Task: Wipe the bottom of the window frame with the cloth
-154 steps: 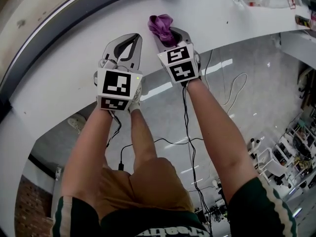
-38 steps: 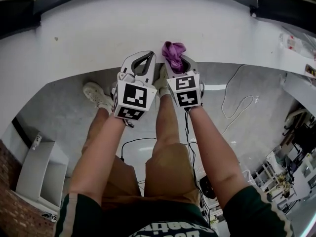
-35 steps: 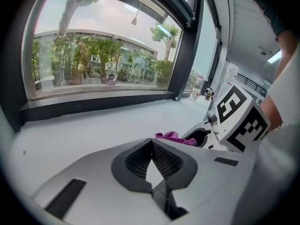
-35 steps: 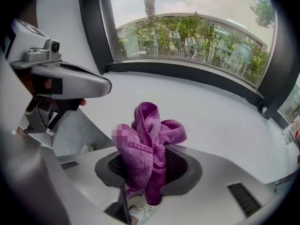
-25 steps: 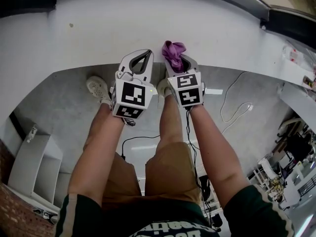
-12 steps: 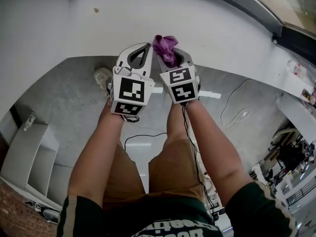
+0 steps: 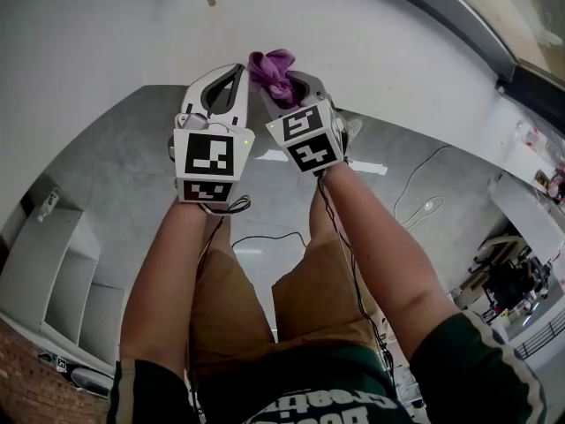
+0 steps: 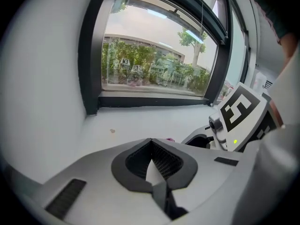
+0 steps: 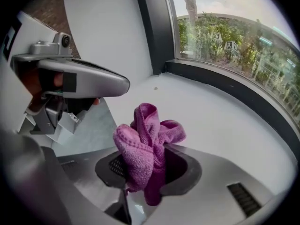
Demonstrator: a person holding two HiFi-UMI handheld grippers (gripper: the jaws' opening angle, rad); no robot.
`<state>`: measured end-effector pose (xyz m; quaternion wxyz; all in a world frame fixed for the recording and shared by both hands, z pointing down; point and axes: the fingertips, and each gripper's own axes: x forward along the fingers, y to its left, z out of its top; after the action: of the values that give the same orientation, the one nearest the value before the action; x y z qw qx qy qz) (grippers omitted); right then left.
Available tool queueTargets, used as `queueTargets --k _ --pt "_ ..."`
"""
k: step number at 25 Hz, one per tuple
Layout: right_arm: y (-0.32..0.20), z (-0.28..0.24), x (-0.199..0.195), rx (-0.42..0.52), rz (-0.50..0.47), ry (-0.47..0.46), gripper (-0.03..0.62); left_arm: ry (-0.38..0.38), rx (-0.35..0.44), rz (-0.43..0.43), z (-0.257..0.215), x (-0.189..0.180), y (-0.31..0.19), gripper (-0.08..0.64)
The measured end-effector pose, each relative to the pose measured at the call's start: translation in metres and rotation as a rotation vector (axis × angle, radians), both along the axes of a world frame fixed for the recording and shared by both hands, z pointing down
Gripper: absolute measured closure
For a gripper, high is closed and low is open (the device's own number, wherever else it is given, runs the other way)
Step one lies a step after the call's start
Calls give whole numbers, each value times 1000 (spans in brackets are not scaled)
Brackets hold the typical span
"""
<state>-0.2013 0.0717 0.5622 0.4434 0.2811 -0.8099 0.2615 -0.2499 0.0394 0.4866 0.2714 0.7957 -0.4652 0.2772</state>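
Note:
A crumpled purple cloth (image 7: 271,67) sticks out of my right gripper (image 7: 284,79), which is shut on it above the white sill (image 7: 353,42). In the right gripper view the cloth (image 9: 146,142) bunches up between the jaws, with the sill (image 9: 215,121) and the window frame's dark bottom rail (image 9: 234,90) beyond it. My left gripper (image 7: 231,72) is shut with nothing in it, close to the left of the right one. In the left gripper view the bottom rail (image 8: 154,101) runs across ahead, above the sill (image 8: 140,121). The frame's vertical post (image 8: 91,55) stands at the left.
A small speck (image 7: 211,2) marks the sill ahead of the grippers. Below the sill's edge are the grey floor, a white cable (image 7: 424,206) and a white shelf unit (image 7: 53,263). Small items lie at the sill's far right end (image 7: 538,148).
Both grippers moved up and left in the head view, further over the sill, with the cloth still held. The view swung so the window frame now sits at the upper right.

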Motion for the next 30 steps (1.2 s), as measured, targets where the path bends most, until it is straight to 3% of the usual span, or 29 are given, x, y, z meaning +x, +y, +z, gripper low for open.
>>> queueTargets --k 13,24,30 --pt "-6 -6 -96 8 -149 -77 433 -29 4 -134 -11 -81 5 557" --pt "-8 -8 -160 6 -296 -152 433 -56 0 -172 -20 -121 17 557" --pt "1 -7 -186 -20 -454 -172 433 -83 -20 -206 -19 -141 27 557"
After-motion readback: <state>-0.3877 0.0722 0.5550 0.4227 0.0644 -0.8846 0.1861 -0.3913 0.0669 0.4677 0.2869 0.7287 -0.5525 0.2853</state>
